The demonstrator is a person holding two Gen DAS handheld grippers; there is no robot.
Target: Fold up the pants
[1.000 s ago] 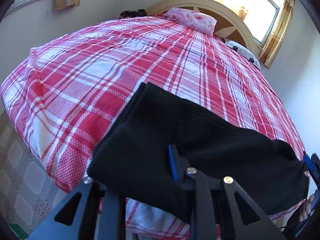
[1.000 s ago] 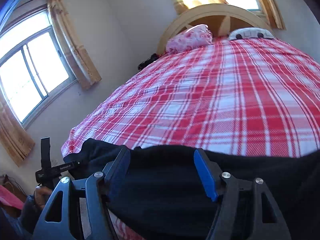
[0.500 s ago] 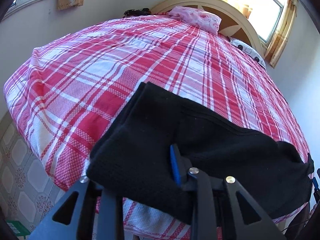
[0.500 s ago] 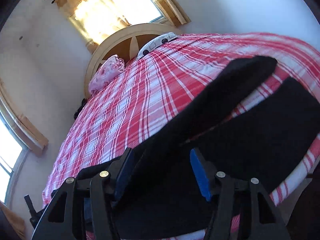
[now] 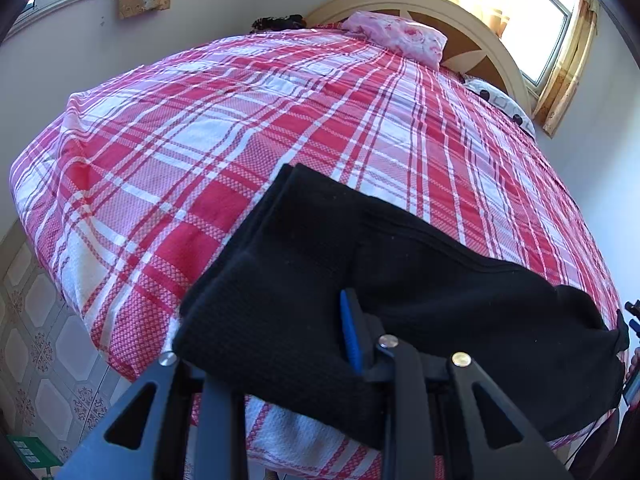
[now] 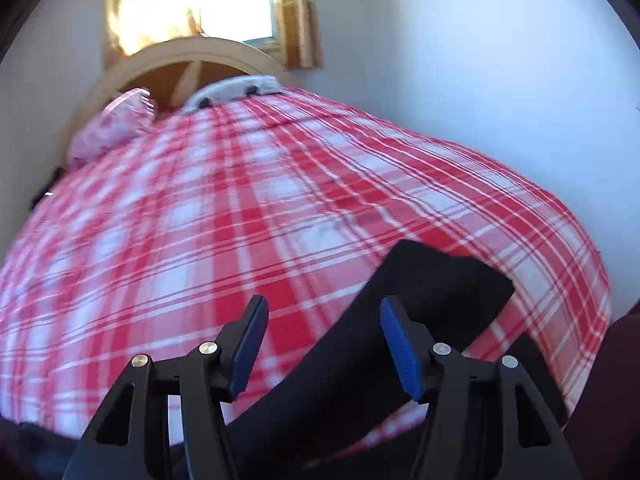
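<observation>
Black pants (image 5: 400, 280) lie across the near edge of a bed with a red and white plaid cover (image 5: 240, 128). My left gripper (image 5: 280, 340) sits at the pants' left end; the cloth lies over its left finger and the blue pad of the right finger (image 5: 352, 336) shows, so the jaws stand apart around the fabric. In the right wrist view a pant leg (image 6: 420, 300) runs up the cover to the right. My right gripper (image 6: 320, 340) is open and empty above the leg, with its right finger (image 6: 400, 348) over the cloth.
A pink pillow (image 5: 396, 36) and a white spotted pillow (image 5: 500, 100) lie at the rounded headboard (image 5: 440, 8). Windows with curtains are behind it. Tiled floor (image 5: 32, 340) lies left of the bed. A wall runs along the bed's right side (image 6: 500, 80).
My right gripper has swung rightward from the pants' waist part toward the leg end, staying open. My left gripper has barely moved and stays at the left end of the pants.
</observation>
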